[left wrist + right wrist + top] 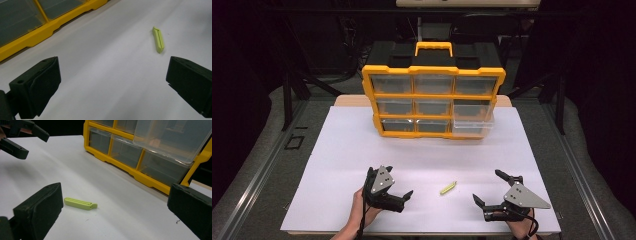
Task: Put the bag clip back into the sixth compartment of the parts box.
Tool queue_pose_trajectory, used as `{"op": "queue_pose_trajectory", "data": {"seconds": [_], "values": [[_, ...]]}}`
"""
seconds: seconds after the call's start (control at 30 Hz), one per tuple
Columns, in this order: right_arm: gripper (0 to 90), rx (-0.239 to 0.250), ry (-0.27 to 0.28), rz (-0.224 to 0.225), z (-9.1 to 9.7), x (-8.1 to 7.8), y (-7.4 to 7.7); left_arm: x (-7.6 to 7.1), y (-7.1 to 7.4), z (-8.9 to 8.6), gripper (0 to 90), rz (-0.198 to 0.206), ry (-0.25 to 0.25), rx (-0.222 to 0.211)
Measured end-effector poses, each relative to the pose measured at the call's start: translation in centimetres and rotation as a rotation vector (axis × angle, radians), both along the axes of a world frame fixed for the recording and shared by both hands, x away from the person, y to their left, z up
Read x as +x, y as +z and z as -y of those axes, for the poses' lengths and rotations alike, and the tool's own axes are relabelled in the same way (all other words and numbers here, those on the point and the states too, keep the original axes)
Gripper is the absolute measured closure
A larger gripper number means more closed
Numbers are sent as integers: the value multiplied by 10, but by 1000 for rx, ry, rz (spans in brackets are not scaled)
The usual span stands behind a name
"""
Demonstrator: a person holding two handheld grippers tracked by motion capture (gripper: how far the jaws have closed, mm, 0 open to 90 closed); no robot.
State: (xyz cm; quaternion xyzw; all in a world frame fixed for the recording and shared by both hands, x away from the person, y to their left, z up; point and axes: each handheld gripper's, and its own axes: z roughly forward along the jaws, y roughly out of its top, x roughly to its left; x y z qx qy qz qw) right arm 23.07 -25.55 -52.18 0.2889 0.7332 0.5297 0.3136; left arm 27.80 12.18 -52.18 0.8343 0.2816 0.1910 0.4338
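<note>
1. We see the left claw [393, 186] low over the white surface [342, 150], jaws spread, gripping nothing.
2. The right claw [491, 187] sits at the near right, jaws likewise spread and bare.
3. A small yellow-green clip [448, 187] lies flat on the surface between the two claws, touching neither.
4. A yellow organizer [433, 100] stands upright at the far edge; its clear drawer [473, 122] at right is pulled partway out.
</note>
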Motion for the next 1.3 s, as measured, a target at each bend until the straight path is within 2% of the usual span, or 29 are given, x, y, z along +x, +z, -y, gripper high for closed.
{"op": "queue_pose_trajectory", "data": {"seconds": [0.1,0.13,0.3,0.4,0.73,1.03,1.17,1.3], "values": [[0,-1,0,-2,0,0,0,2,1,5,0,-7,-7,10],[0,0,-1,-6,0,1,0,4,2,11,0,-20,-5,27],[0,-17,-4,-18,-1,2,-1,6,6,23,0,-24,-13,40],[0,-23,-7,-22,-1,3,-2,7,7,35,0,-22,-14,73],[0,-37,-6,-40,-2,4,-2,14,-2,73,0,-68,-58,131],[0,-41,-12,-53,0,4,-3,20,-9,96,0,-119,-80,171],[0,-39,-13,-55,0,4,-3,22,-10,102,0,-128,-90,185],[0,-44,-11,-57,0,4,-3,25,-10,113,0,-151,-110,226]]}}
